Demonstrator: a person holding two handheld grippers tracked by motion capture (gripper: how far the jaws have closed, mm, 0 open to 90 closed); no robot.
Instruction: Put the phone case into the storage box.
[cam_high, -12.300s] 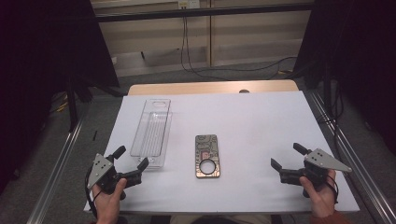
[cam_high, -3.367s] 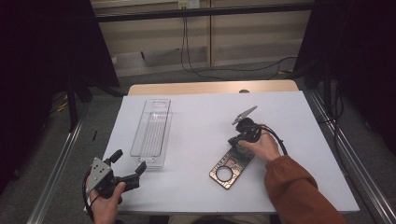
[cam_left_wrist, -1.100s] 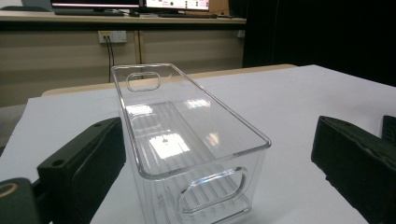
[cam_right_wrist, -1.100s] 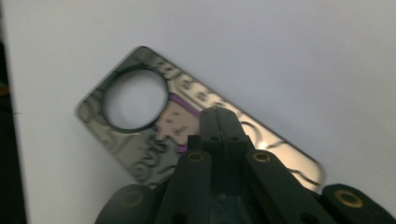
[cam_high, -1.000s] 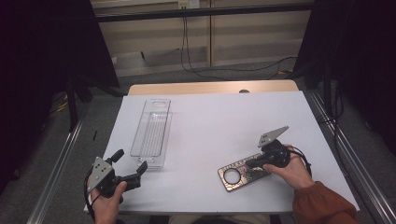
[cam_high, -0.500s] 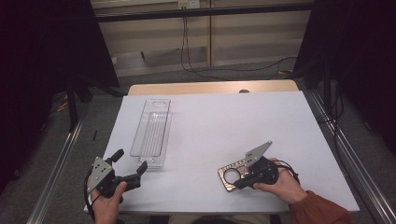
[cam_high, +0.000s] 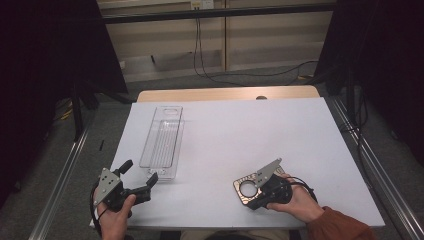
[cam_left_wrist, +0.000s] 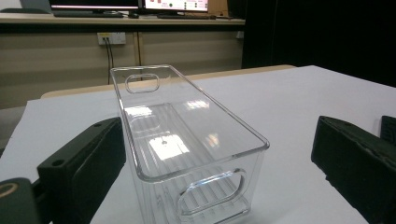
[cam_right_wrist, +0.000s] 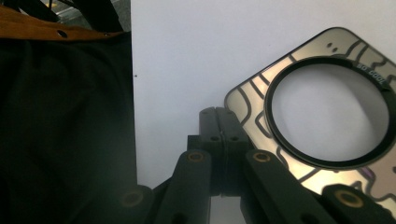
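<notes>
Left gripper (cam_high: 136, 183) sits at the table's (cam_high: 240, 130) near-left corner, held in the person's left hand (cam_high: 114, 217), jaws spread wide with nothing between them. It points at the near end of the clear plastic bin (cam_high: 162, 142), close but apart from it. In the left gripper view the bin (cam_left_wrist: 187, 140) stands upright and empty between the two black jaws, none touching it, handle cutouts at both ends. Bin lies lengthwise on the left half of the white table, running away from the person.

Right of centre, near the front edge, the flat patterned plate with a round ring hole (cam_high: 246, 188) lies on the table. Right gripper (cam_high: 255, 192) is down on its right part, held in the right hand (cam_high: 295, 202), orange-brown sleeve at the bottom edge. In the right gripper view the jaws are pressed together, tips at the plate's (cam_right_wrist: 327, 126) left corner; cannot tell whether they pinch its edge or just rest beside it. Plate is near the table's edge there.
</notes>
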